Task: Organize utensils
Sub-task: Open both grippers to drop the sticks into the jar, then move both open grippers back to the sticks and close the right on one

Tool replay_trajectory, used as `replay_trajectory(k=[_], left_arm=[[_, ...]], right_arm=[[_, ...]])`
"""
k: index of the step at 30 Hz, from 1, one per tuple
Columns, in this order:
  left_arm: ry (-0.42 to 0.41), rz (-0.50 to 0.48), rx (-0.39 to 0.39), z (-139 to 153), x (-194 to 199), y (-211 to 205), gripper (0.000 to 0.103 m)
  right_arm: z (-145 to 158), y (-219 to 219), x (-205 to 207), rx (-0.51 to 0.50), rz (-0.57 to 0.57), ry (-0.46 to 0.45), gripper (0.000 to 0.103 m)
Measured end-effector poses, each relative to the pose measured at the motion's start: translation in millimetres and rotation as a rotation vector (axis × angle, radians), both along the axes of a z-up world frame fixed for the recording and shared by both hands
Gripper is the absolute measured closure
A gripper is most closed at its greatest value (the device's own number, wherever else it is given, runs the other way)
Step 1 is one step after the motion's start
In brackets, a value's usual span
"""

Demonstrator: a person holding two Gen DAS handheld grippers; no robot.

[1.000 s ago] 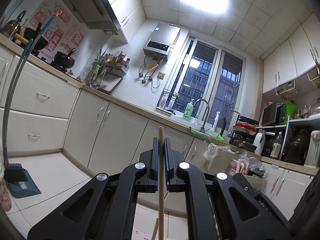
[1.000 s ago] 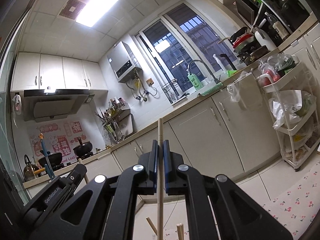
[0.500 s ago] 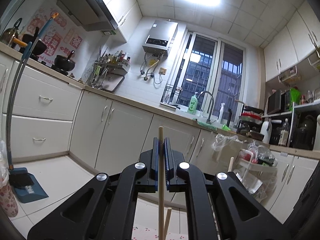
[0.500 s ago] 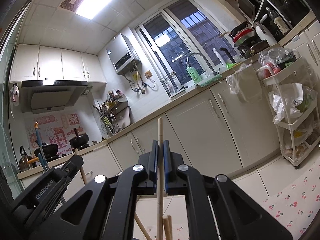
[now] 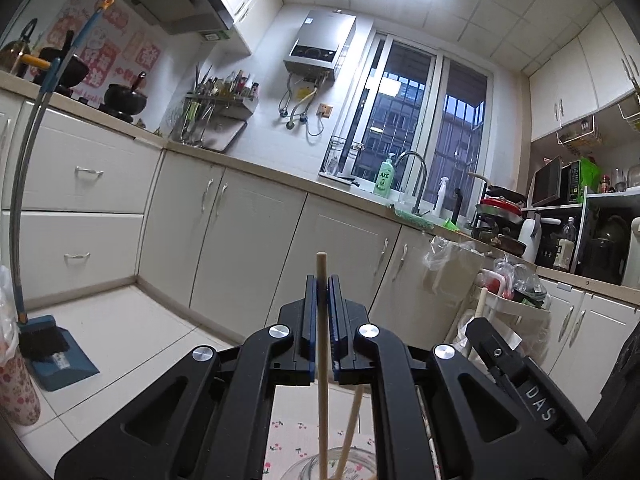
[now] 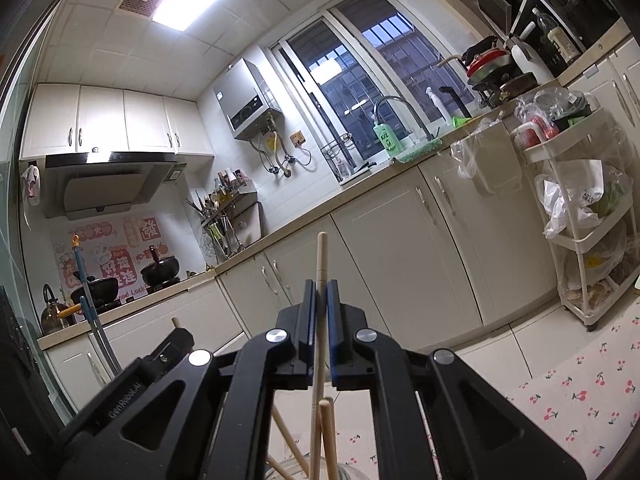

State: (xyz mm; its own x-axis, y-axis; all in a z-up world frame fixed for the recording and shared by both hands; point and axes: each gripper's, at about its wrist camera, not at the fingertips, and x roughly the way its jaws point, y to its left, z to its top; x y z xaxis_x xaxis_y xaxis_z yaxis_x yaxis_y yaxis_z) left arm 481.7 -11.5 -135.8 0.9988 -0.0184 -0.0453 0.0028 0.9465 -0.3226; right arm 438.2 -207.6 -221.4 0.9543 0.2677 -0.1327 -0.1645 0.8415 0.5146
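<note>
Left claw (image 5: pixel 322 280) clenched on upright wooden chopstick (image 5: pixel 321 320), tip poking above the blue pads, lower end down inside clear glass jar (image 5: pixel 308 472) at bottom edge. Second loose chopstick (image 5: pixel 352 420) leaning in same jar, just beside the held one. Right claw (image 6: pixel 318 286) likewise clamped on its own chopstick (image 6: pixel 321 256), held near vertical, lower end reaching toward jar rim (image 6: pixel 344 474). More sticks (image 6: pixel 328 432) standing in jar below. Jar on cherry-print cloth (image 6: pixel 580 396). Kitchen cabinets (image 5: pixel 248 248) and window (image 5: pixel 420 128) behind.
</note>
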Motion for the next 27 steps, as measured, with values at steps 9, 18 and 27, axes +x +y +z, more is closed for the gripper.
replay_trajectory(k=[9, 18, 27], left_arm=[[-0.073, 0.040, -0.017, 21.6, -37.1, 27.1, 0.064], [-0.084, 0.083, -0.067, 40.8, -85.3, 59.3, 0.045], [-0.008, 0.083, -0.037, 46.6, -126.1, 65.0, 0.035]], right_arm=[[0.1, 7.0, -12.5, -0.037, 0.039, 0.002, 0.097], [-7.1, 22.1, -29.6, -0.145, 0.123, 0.065, 0.086], [8.0, -6.6, -90.5, -0.230, 0.118, 0.168, 0.053]])
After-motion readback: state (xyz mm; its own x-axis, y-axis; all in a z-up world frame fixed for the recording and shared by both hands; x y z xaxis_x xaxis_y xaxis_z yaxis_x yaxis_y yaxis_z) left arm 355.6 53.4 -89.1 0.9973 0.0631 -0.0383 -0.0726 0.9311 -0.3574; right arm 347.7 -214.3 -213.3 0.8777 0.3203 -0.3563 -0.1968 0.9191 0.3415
